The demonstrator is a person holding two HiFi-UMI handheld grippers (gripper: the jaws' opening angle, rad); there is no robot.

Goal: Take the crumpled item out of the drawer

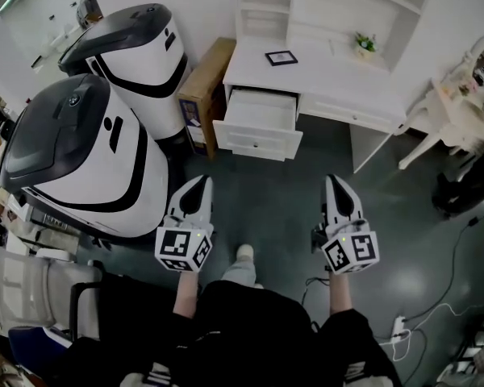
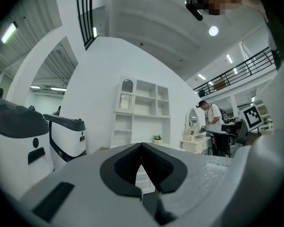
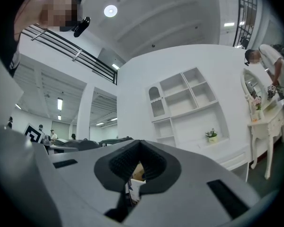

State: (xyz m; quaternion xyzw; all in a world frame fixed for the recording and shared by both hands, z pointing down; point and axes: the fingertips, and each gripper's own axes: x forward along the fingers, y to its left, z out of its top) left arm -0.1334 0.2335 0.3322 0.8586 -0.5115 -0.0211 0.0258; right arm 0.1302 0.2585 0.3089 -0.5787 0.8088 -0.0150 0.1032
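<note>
Drawer (image 1: 256,126): pulled open, well ahead of the fingers; left gripper (image 1: 199,183) and right gripper (image 1: 334,182) (both empty) held with fingers together.

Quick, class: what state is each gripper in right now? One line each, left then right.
Left gripper: closed, holding nothing.
Right gripper: closed, holding nothing.

Lab-like hall: white desk (image 1: 323,75), shelf unit (image 1: 339,2), bulky white machines (image 1: 89,156).
</note>
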